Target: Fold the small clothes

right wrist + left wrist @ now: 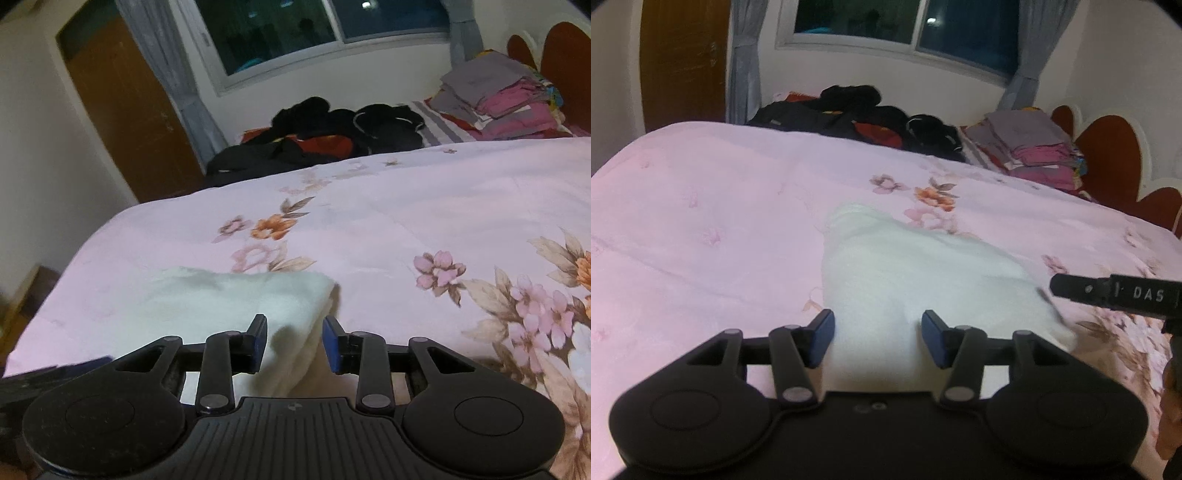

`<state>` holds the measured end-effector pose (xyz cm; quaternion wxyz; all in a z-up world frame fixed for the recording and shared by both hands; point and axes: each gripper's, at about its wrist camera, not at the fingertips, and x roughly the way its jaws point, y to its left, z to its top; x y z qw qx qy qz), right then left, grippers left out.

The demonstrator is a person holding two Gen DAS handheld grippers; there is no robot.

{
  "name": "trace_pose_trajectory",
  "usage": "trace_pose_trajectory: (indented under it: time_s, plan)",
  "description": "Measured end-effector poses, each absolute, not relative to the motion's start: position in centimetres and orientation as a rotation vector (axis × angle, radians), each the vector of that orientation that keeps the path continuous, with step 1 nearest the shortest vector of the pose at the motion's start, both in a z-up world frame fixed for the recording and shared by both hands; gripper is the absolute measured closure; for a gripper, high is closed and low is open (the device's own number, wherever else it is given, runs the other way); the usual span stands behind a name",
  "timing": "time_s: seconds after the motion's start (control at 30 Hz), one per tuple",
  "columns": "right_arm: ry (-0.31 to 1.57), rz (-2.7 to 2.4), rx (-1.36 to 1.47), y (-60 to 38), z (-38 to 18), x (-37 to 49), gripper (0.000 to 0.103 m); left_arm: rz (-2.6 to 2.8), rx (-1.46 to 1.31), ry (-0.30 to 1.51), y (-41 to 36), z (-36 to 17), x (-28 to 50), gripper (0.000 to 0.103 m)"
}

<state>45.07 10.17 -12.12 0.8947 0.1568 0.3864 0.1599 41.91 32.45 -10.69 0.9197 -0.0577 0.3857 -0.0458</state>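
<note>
A small white fluffy garment (905,273) lies on the pink flowered bedspread (701,221). My left gripper (877,338) is open, its blue pads on either side of the garment's near edge without pinching it. In the right wrist view the same garment (236,299) lies folded over, with its right folded edge between the open jaws of my right gripper (294,343). The right gripper also shows in the left wrist view (1115,291) as a black bar at the garment's right corner.
A heap of dark clothes and bags (857,118) lies at the bed's far side. A stack of folded grey and pink laundry (1034,147) sits by the red headboard (1115,155). A wooden door (125,110) stands at the left, and the bed edge (55,295) drops off there.
</note>
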Motion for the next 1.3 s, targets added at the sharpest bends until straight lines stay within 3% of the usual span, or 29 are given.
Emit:
trace_pose_trajectory:
  time_s: [0.1, 0.13, 0.17, 0.2, 0.3, 0.33, 0.4, 0.47, 0.6, 0.7, 0.9, 1.1, 1.3]
  plan:
    - [0.804, 0.357, 0.317, 10.3, -11.6, 43.1, 0.068, -0.118, -0.106, 0.786, 32.3, -10.3, 40.1, 0.052]
    - [0.809, 0.362, 0.319, 10.4, -11.6, 42.5, 0.063, -0.125, -0.102, 0.789, 32.3, -10.4, 39.5, 0.052]
    - [0.811, 0.365, 0.325, 10.4, -11.6, 41.8, 0.049, -0.133, -0.100, 0.794, 32.4, -10.5, 38.8, 0.052]
    - [0.810, 0.365, 0.328, 10.3, -11.6, 41.0, 0.044, -0.137, -0.101, 0.800, 32.4, -10.7, 38.2, 0.052]
    - [0.831, 0.390, 0.318, 10.8, -12.1, 39.1, 0.044, -0.143, -0.110, 0.839, 32.4, -11.9, 37.1, 0.052]
    - [0.848, 0.397, 0.313, 11.0, -12.5, 38.7, 0.046, -0.142, -0.110, 0.852, 32.4, -12.3, 36.9, 0.052]
    - [0.896, 0.401, 0.314, 11.5, -13.7, 38.2, 0.060, -0.140, -0.100, 0.863, 32.4, -13.0, 36.4, 0.052]
    - [0.963, 0.382, 0.341, 11.4, -15.3, 38.0, 0.080, -0.134, -0.073, 0.866, 32.2, -13.5, 36.2, 0.052]
    - [1.032, 0.365, 0.508, 10.0, -17.4, 37.5, 0.082, -0.136, -0.073, 0.881, 32.5, -13.5, 35.9, 0.052]
    - [1.054, 0.375, 0.573, 9.4, -16.9, 37.1, 0.090, -0.141, -0.090, 0.889, 32.8, -13.2, 35.6, 0.052]
    - [0.995, 0.320, 0.348, 11.5, -15.5, 36.3, 0.090, -0.135, -0.042, 0.884, 32.0, -13.5, 35.3, 0.048]
    - [0.963, 0.301, 0.152, 13.8, -14.9, 34.1, 0.089, -0.131, -0.043, 0.900, 32.0, -13.6, 35.3, 0.034]
    - [0.970, 0.236, 0.117, 14.3, -15.2, 32.9, 0.076, -0.117, -0.012, 0.911, 31.8, -13.5, 34.8, 0.000]
